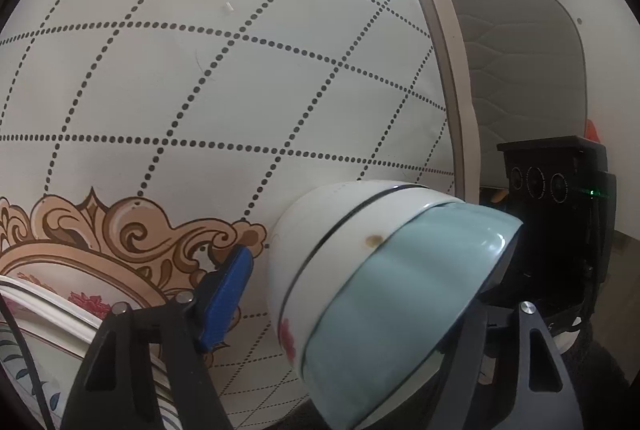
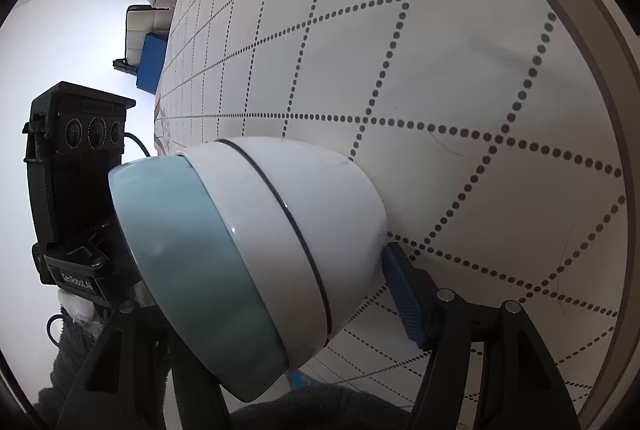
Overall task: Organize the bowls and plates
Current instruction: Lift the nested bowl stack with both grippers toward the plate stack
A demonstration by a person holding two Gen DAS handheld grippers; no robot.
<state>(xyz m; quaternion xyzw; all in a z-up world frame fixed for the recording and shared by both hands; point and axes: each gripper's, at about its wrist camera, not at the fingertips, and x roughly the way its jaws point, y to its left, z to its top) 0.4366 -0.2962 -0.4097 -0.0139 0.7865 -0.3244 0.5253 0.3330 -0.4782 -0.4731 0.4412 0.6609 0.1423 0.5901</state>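
Below, at the far left of the left wrist view, the rim of a plate is seen on the surface, which is covered in white cloth with dotted diamond lines and an ornate tan scroll print. Next comes the blue pad of one of the left gripper's fingers, which stands clear of the bowls with a gap between them. The two nested bowls are seen to its right, tilted on their side: a white bowl with a dark rim line and a red flower mark, and a pale blue bowl set inside it. The other finger is hidden behind the blue bowl, so it cannot be told whether the left gripper is clamped on the stack. Further right, the black body of the right gripper is seen past the table edge. In the right wrist view, the left gripper is seen at the left, then the blue bowl and white bowl, whose base lies against the surface. The right gripper's blue pad touches the white bowl's base; its other finger is hidden.
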